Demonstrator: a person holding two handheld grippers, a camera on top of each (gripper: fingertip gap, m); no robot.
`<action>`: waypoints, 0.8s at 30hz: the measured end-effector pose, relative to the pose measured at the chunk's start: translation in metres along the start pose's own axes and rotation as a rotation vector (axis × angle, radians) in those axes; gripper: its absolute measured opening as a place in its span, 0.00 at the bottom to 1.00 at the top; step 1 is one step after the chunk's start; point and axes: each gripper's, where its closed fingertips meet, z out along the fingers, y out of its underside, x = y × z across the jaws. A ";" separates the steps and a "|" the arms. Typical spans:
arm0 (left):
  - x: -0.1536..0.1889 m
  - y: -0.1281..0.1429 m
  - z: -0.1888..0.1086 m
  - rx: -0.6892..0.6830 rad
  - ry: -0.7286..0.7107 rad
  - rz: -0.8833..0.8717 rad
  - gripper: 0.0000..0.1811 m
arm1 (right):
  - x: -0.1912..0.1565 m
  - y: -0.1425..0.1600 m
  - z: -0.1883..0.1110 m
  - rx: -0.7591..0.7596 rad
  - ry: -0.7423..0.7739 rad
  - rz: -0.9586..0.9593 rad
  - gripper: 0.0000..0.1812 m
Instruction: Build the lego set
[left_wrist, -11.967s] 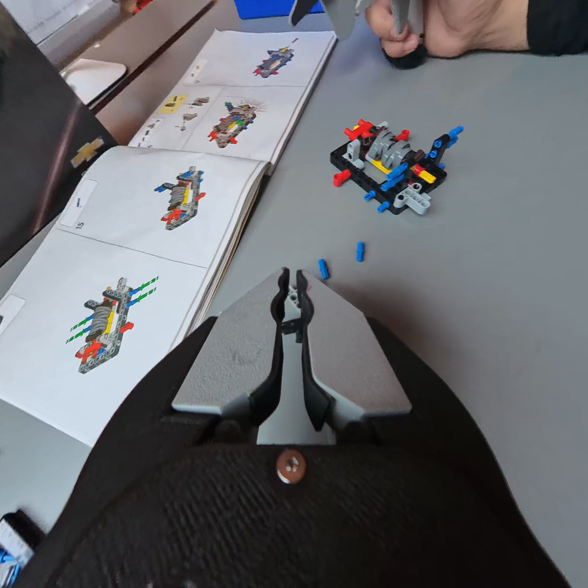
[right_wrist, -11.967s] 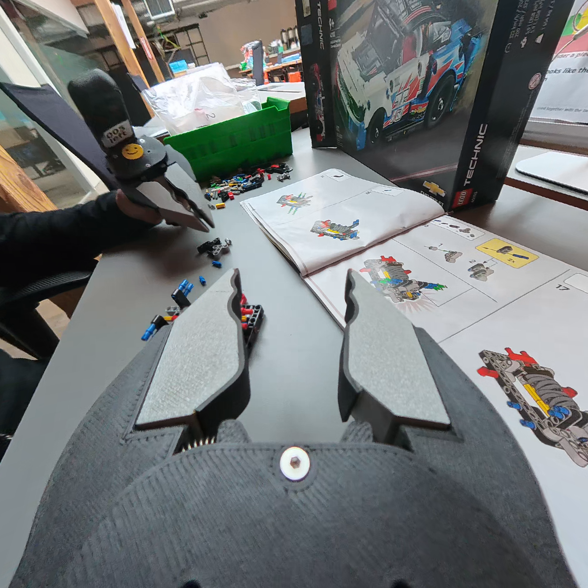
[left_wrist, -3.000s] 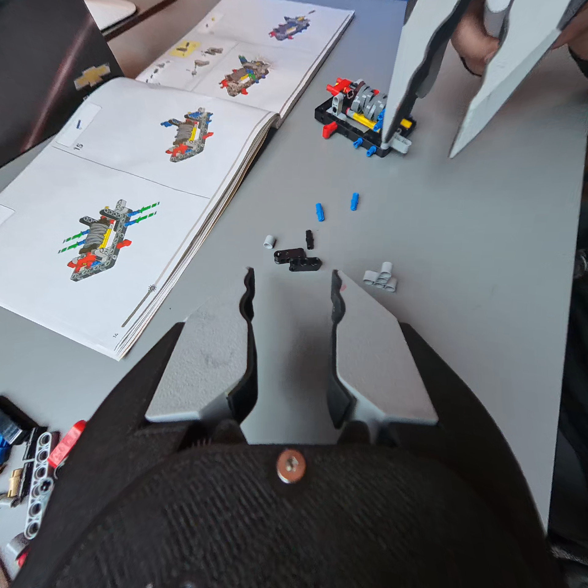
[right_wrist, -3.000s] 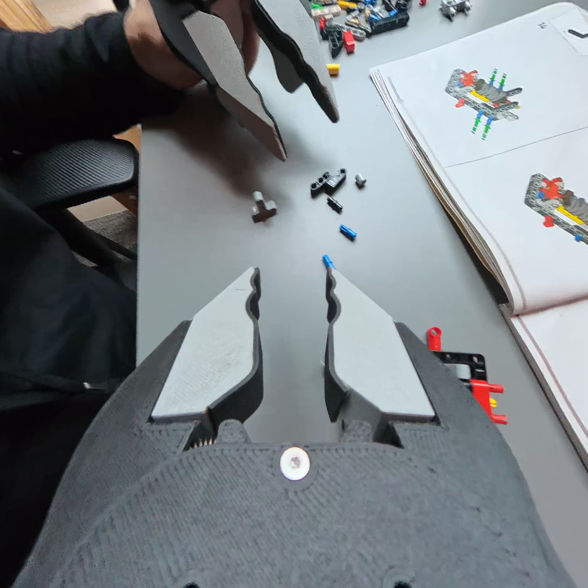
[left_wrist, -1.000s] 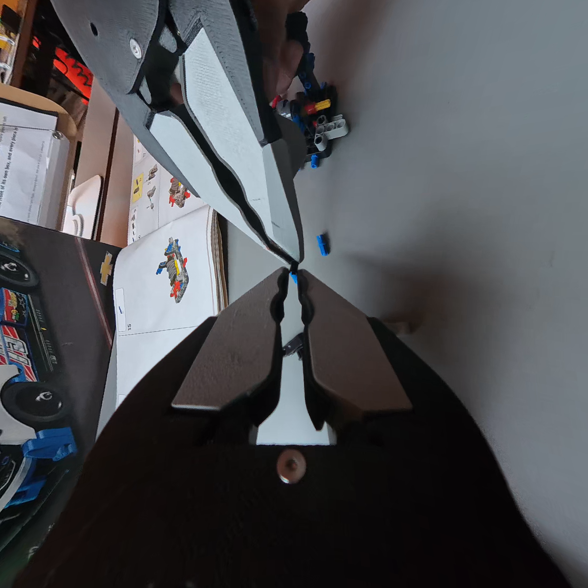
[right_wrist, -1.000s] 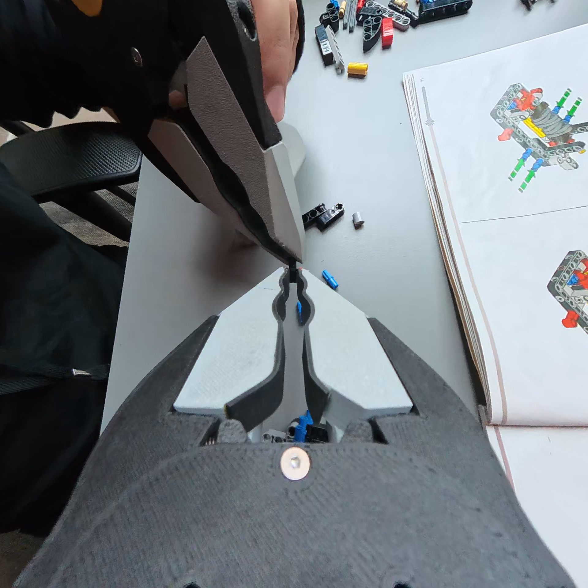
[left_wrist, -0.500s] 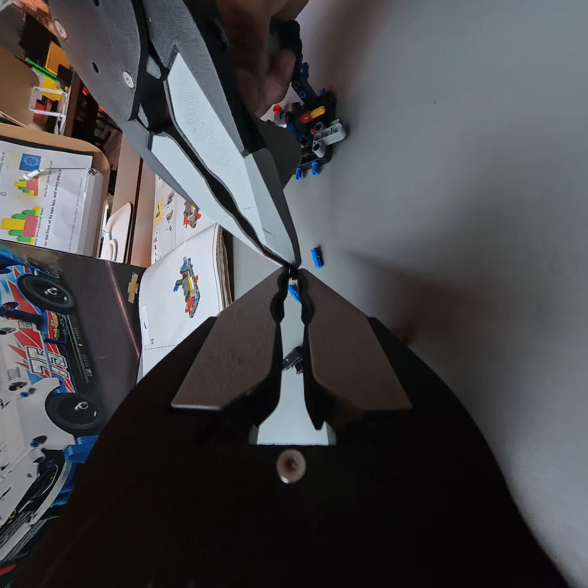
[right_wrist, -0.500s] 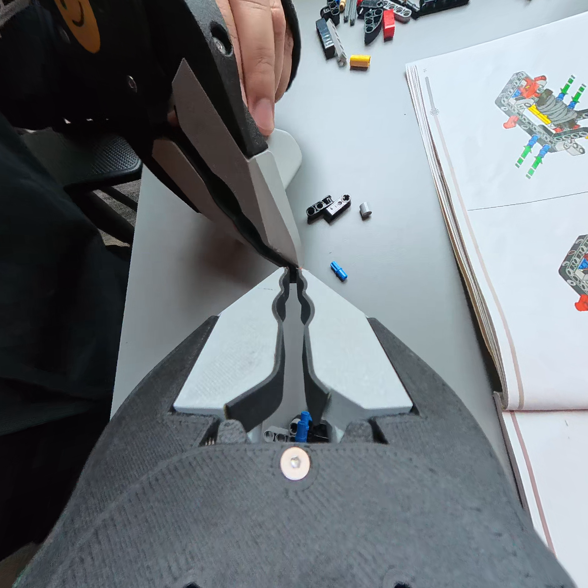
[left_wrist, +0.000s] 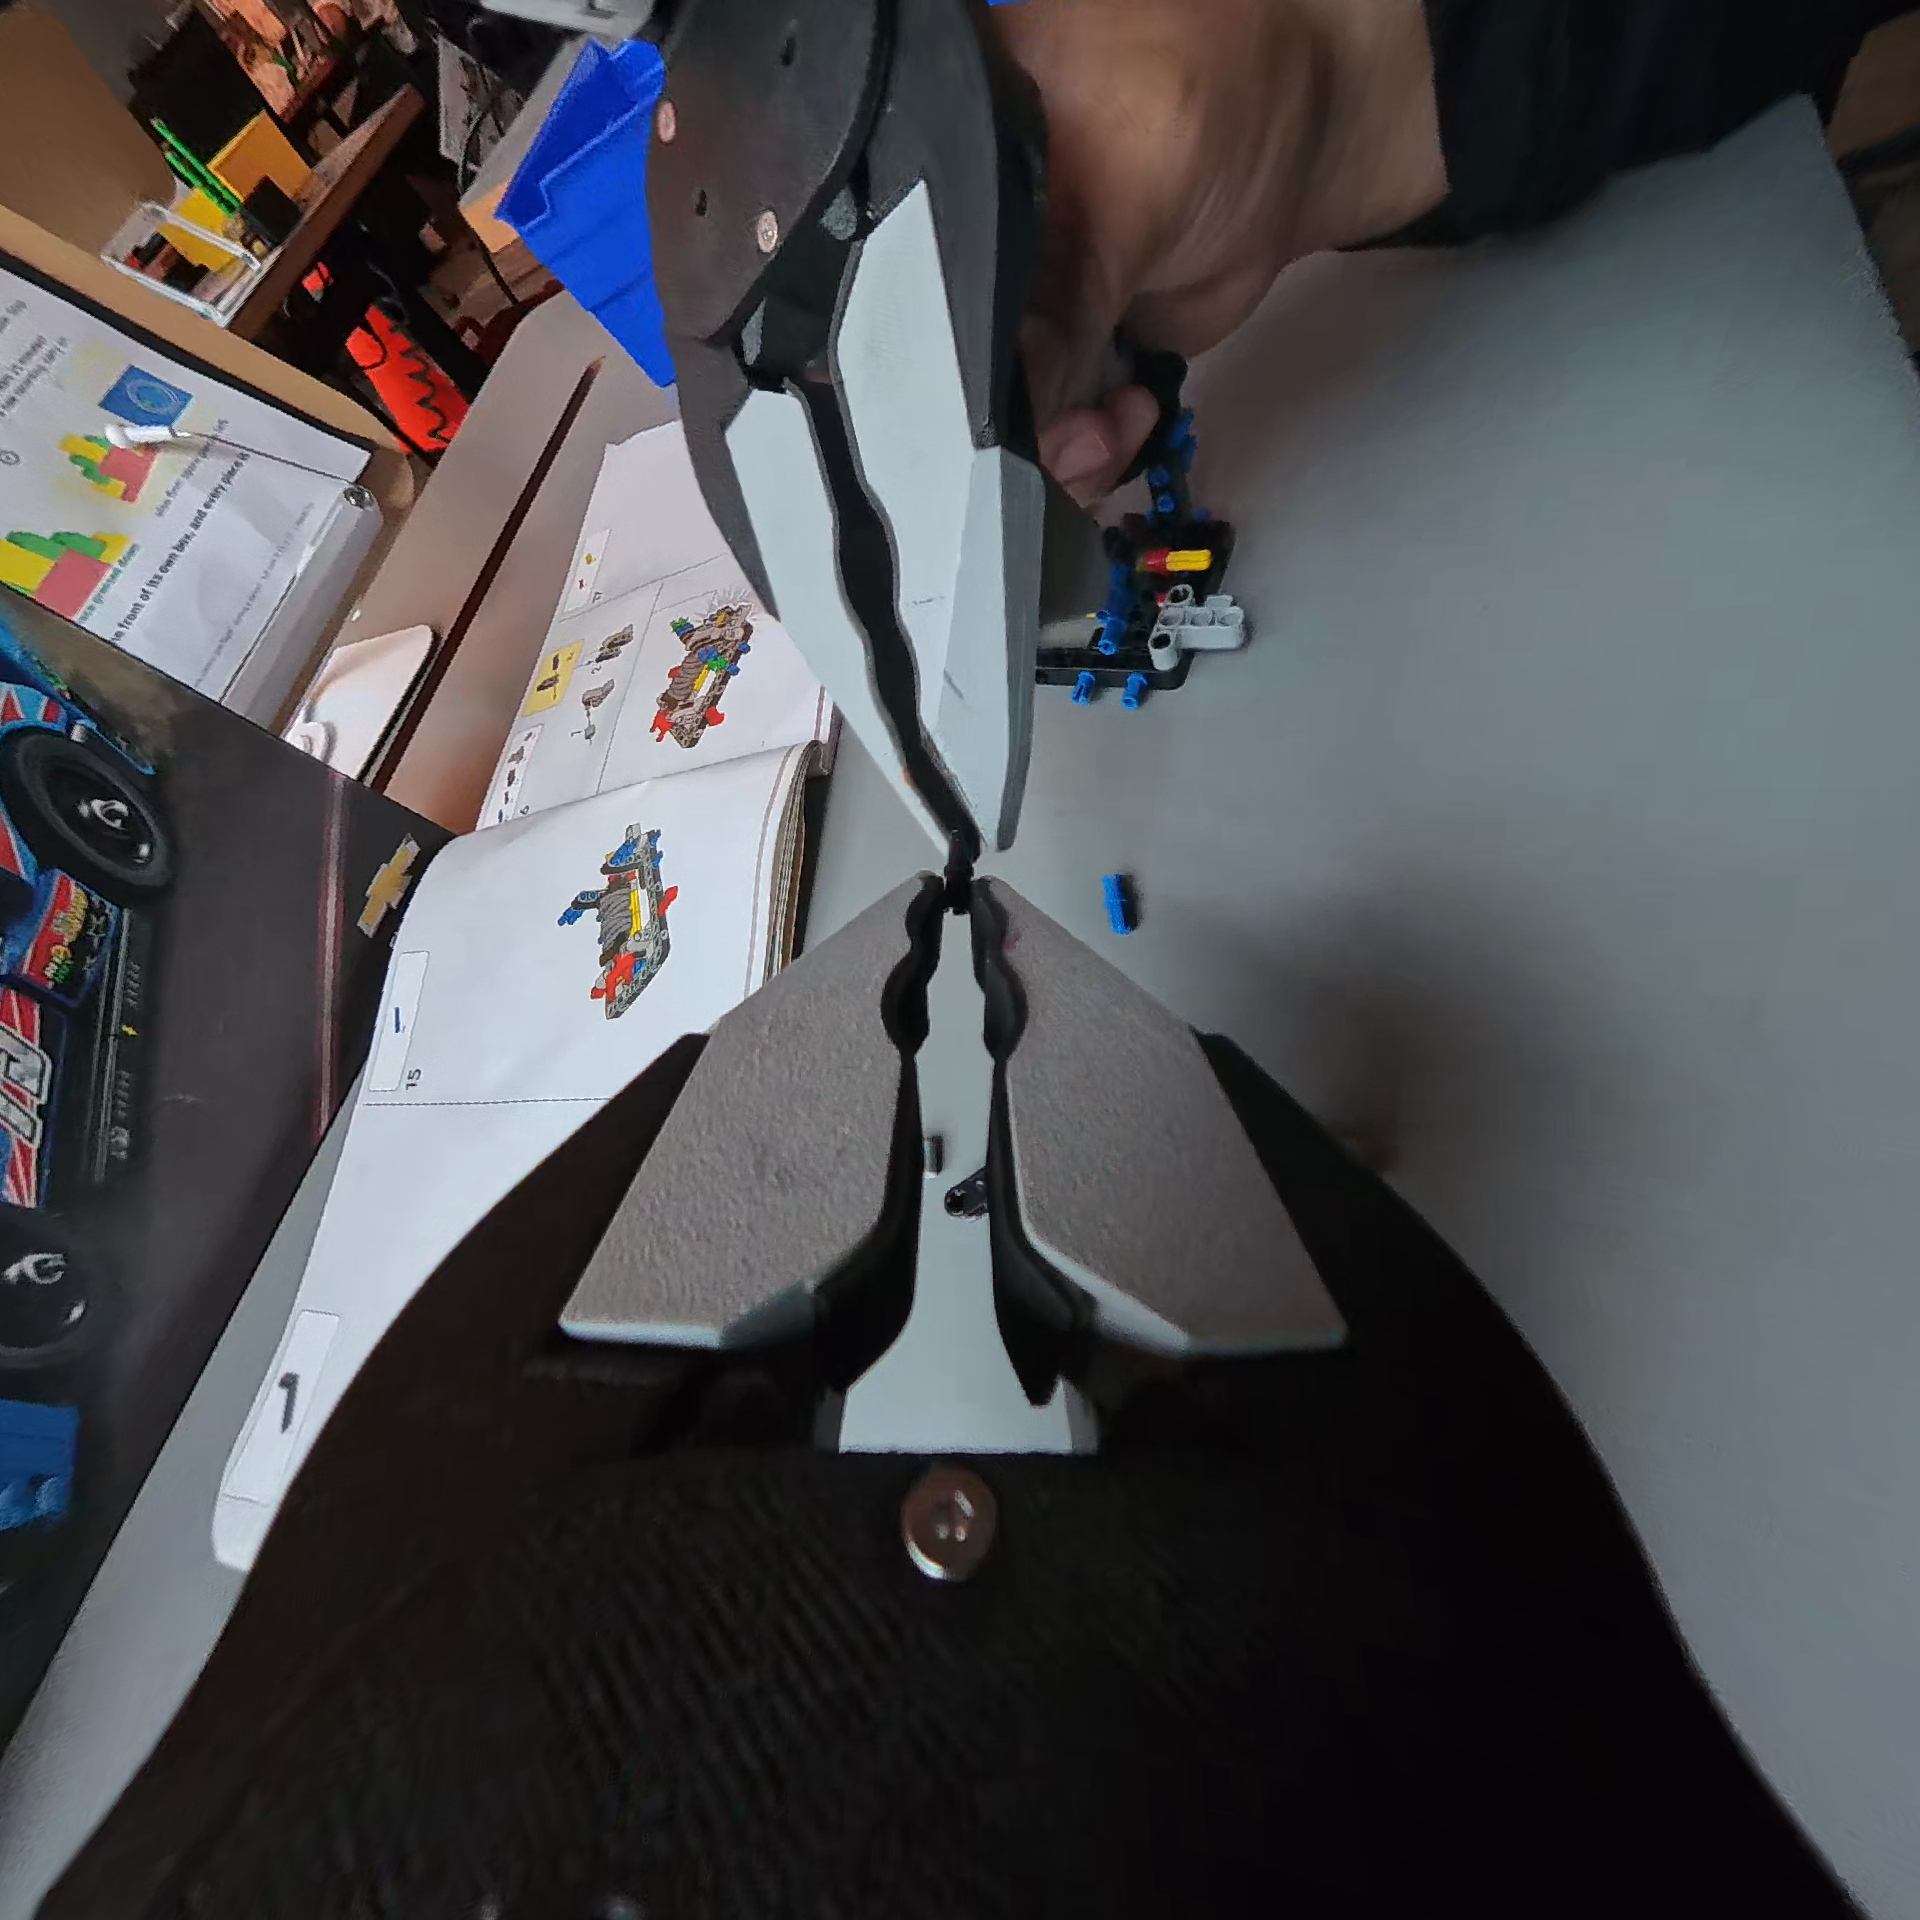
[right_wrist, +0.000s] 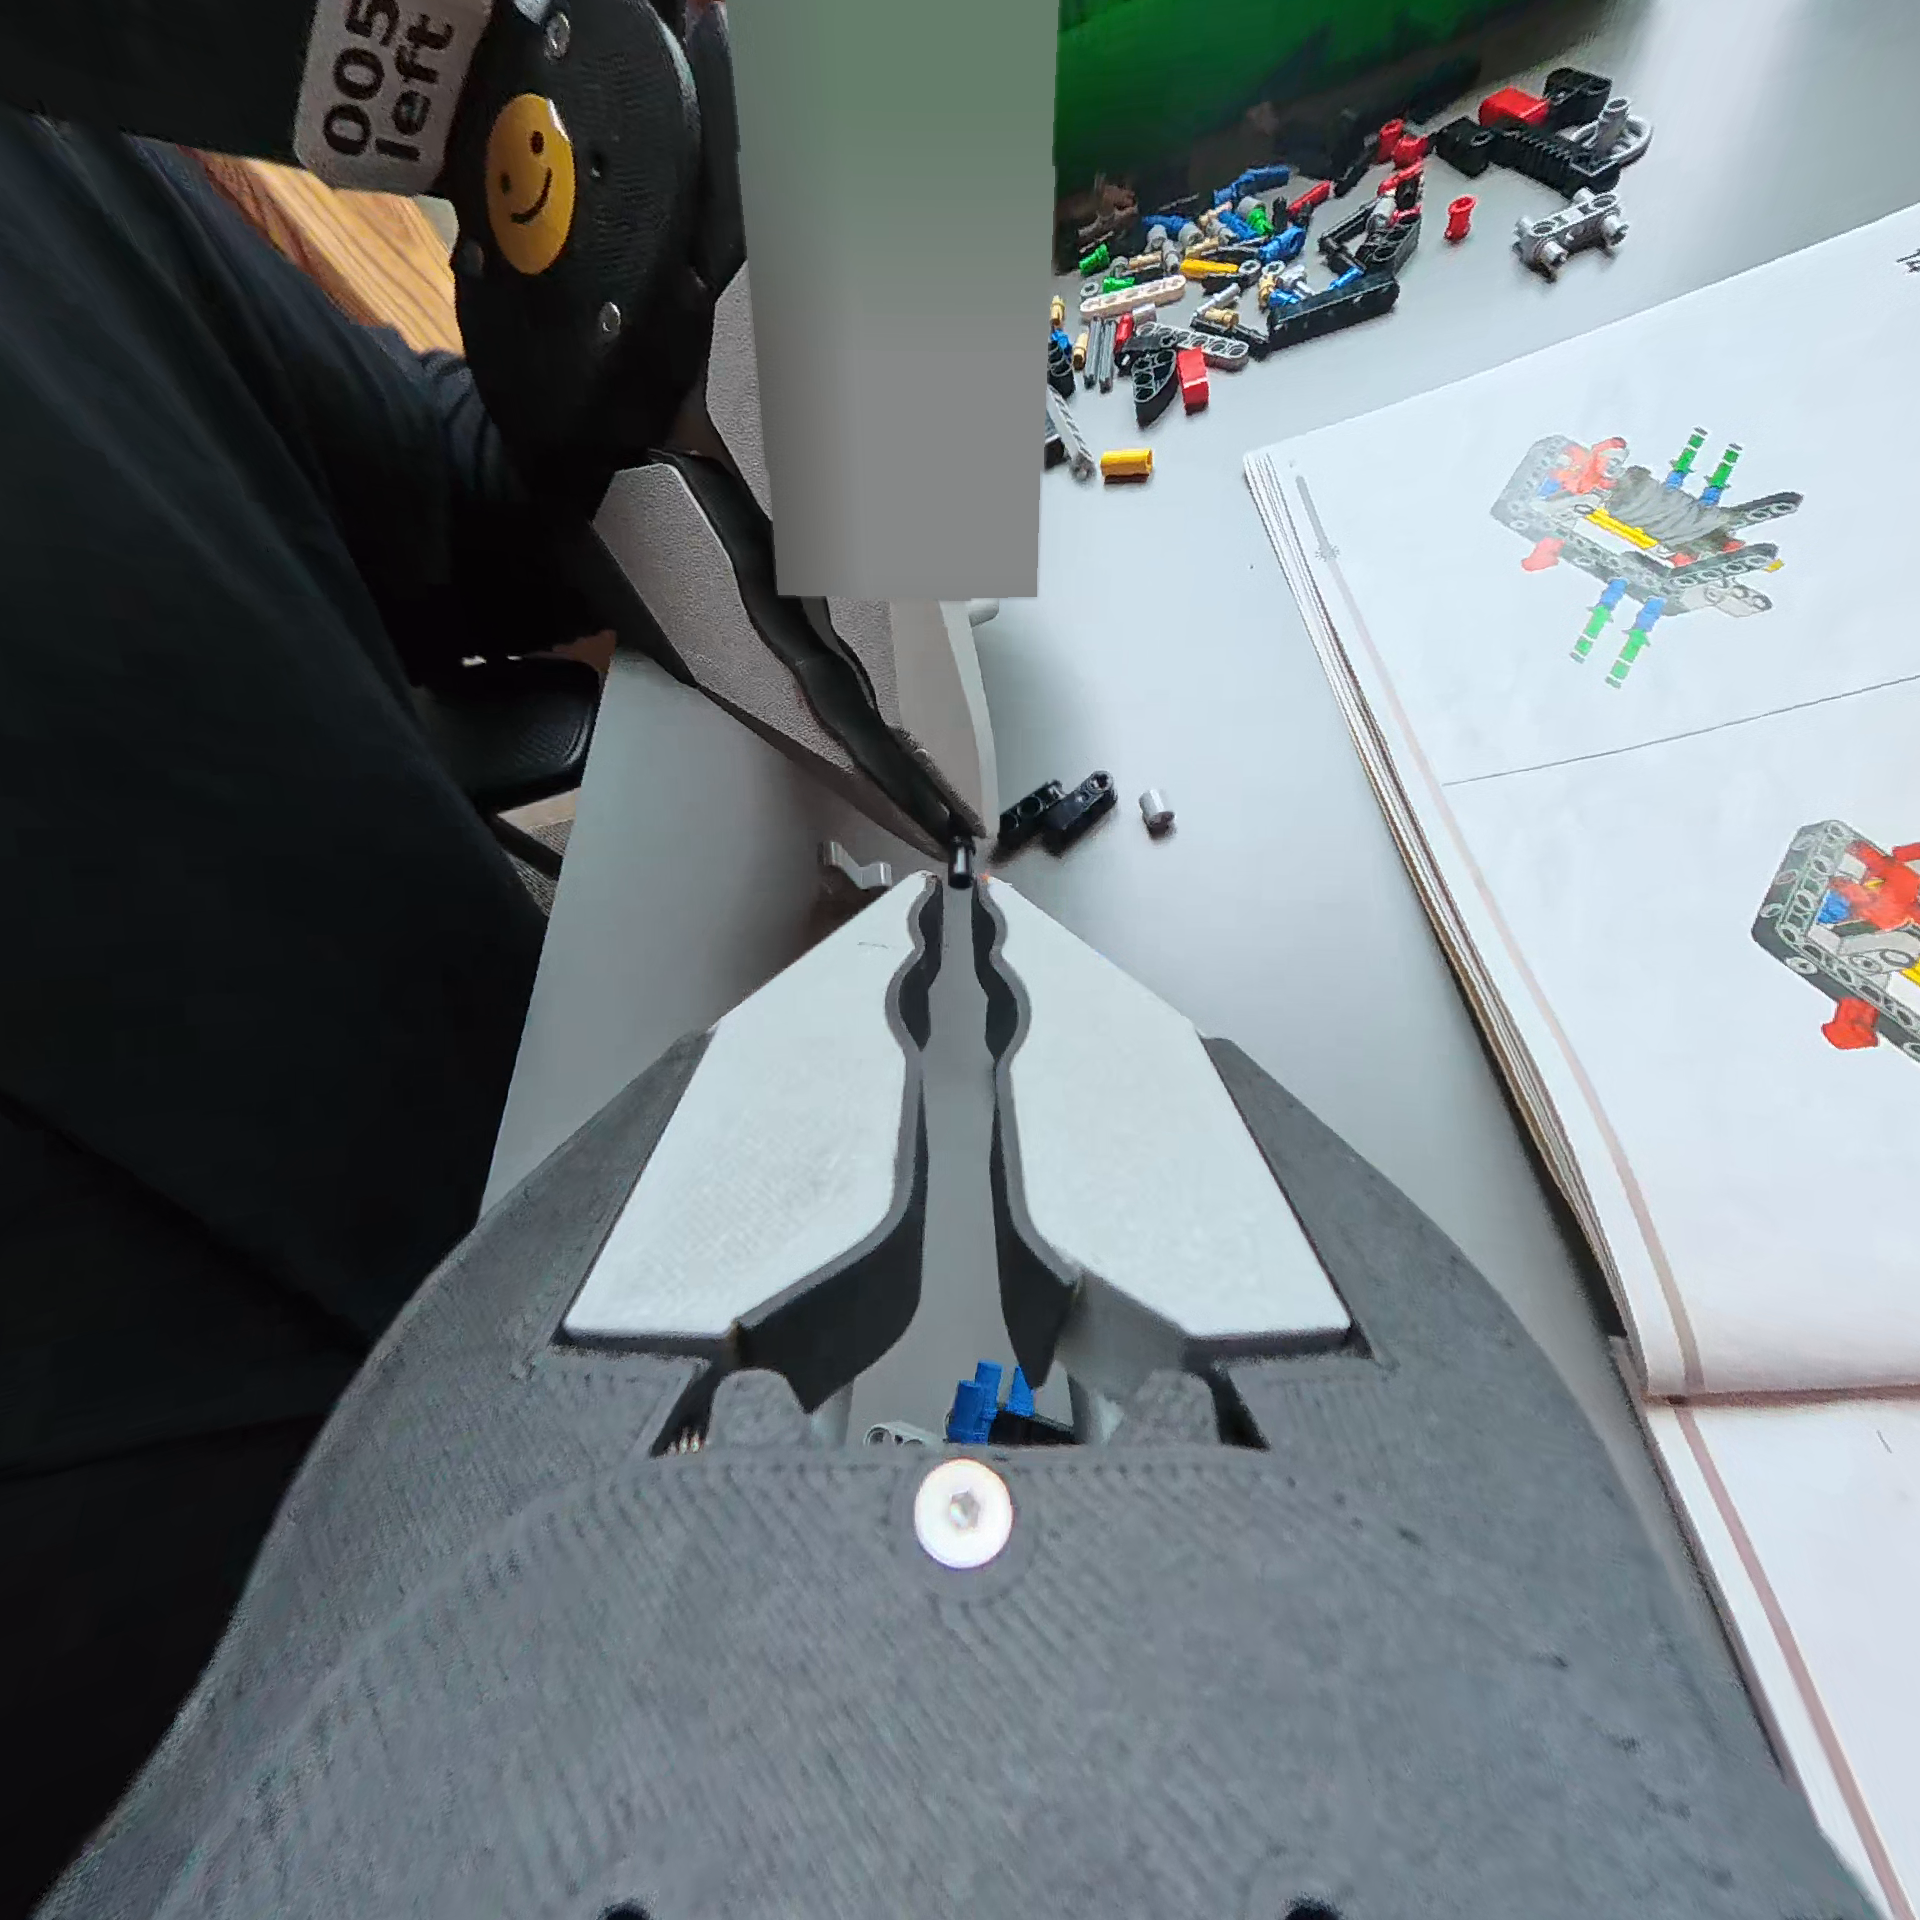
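Observation:
My left gripper (left_wrist: 958, 891) and my right gripper (right_wrist: 956, 883) meet tip to tip above the grey table (left_wrist: 1558, 935). A small black pin (left_wrist: 958, 868) sits between them, and both pairs of jaws are closed onto it; it also shows in the right wrist view (right_wrist: 958, 862). In the left wrist view the right gripper (left_wrist: 961, 844) comes down from above, held by a hand. The partly built black frame with red, blue and yellow parts (left_wrist: 1164, 613) stands on the table behind it. Its blue pins show under my right gripper (right_wrist: 987, 1397).
One blue pin (left_wrist: 1117, 902) lies right of the tips. A black connector (right_wrist: 1060, 805), a grey bush (right_wrist: 1155, 808) and a grey piece (right_wrist: 857, 862) lie nearby. The open instruction booklet (right_wrist: 1662, 831), a pile of loose parts (right_wrist: 1247, 281), the set's box (left_wrist: 156, 935) and a blue bin (left_wrist: 592, 197) surround the work area. Less than 4 cm separates the two grippers' tips.
Three seconds ago both grippers were open over the loose pieces. They have since closed and come tip to tip. Over the last second they stay joined while both views tilt.

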 end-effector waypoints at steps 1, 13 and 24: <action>0.000 -0.001 0.000 0.005 0.003 -0.007 0.01 | 0.000 0.000 0.000 0.010 -0.009 0.009 0.00; -0.008 0.007 -0.003 -0.023 -0.031 -0.015 0.01 | 0.006 -0.006 -0.008 0.047 0.057 -0.037 0.06; -0.007 0.005 -0.015 0.078 0.071 -0.228 0.01 | 0.001 -0.019 -0.033 0.150 0.155 -0.143 0.11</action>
